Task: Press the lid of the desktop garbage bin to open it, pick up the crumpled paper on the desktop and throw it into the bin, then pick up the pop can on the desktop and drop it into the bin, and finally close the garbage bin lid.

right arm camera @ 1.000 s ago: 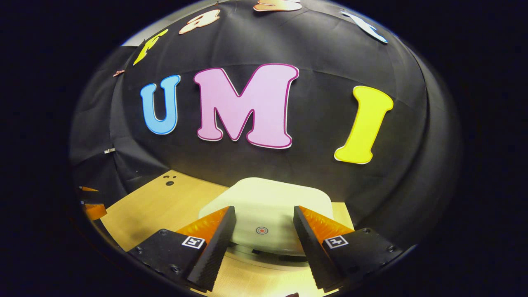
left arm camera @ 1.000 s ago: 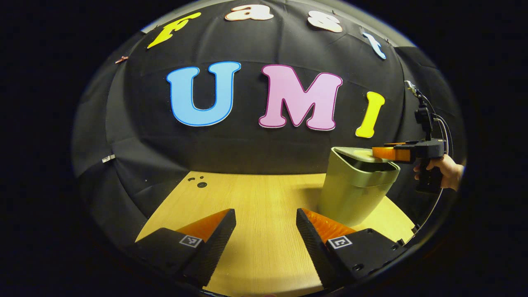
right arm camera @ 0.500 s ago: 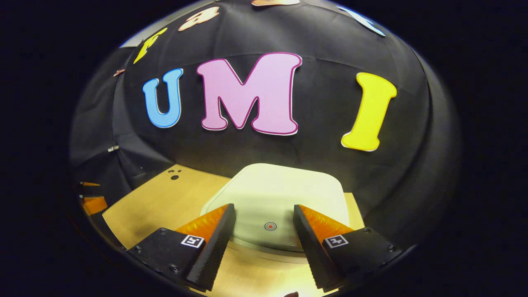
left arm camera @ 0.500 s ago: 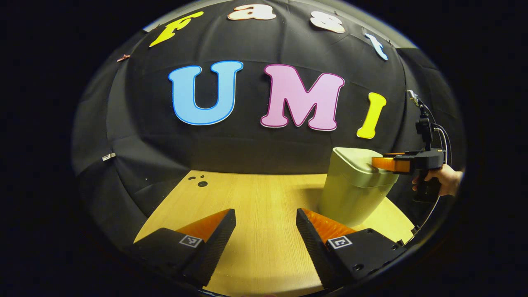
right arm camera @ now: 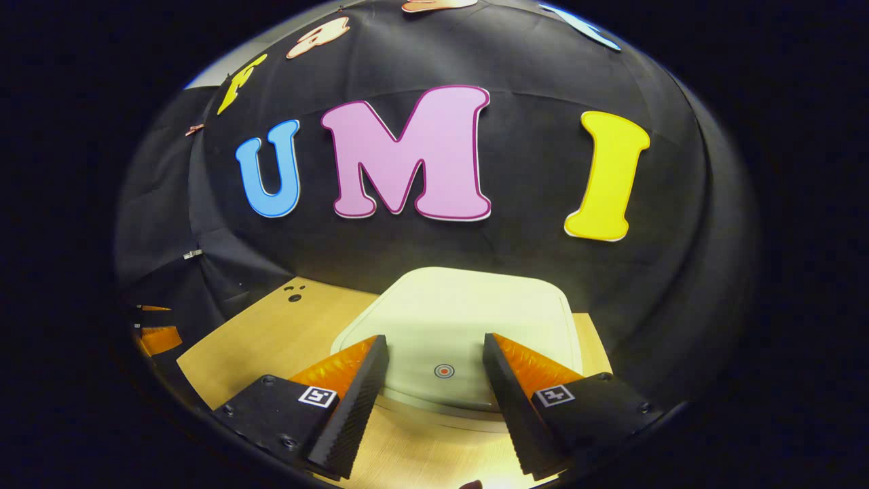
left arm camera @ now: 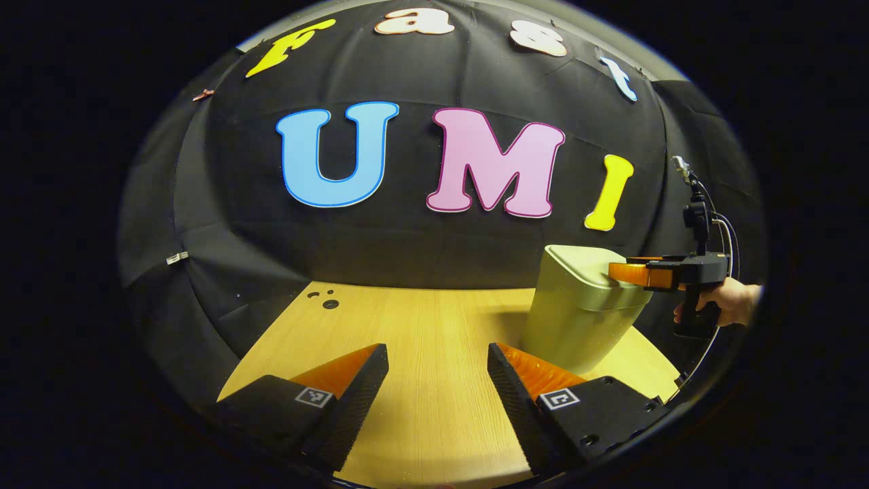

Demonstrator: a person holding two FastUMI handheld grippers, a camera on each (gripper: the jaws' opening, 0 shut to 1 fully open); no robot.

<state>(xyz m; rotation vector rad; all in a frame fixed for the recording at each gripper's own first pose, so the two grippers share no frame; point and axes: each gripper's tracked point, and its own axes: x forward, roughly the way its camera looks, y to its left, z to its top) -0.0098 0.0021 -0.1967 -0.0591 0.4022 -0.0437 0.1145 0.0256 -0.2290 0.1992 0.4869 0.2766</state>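
right gripper (right arm camera: 434,370) sat at the lower centre of the right gripper view, fingers spread apart and grasping nothing, with the bin lid (right arm camera: 468,312) just ahead of and below the tips. the small round mark (right arm camera: 443,371) on the lid fell right in the gap between the two fingers, so the press spot lay straight forward and down from them. the lid looked flat and shut on the garbage bin (left arm camera: 577,319), which stood at the right of the left gripper view on the wooden desktop (left arm camera: 407,339). there the right gripper (left arm camera: 628,273) reached in from the far right edge, held by a hand (left arm camera: 730,302), tips over the lid's near rim; contact or a small gap, couldn't tell. left gripper (left arm camera: 438,380) hung at lower centre of its own view, fingers released and empty, well apart from the bin, so the right one was clearly nearer. judging by this, the closing step looked done or almost done.
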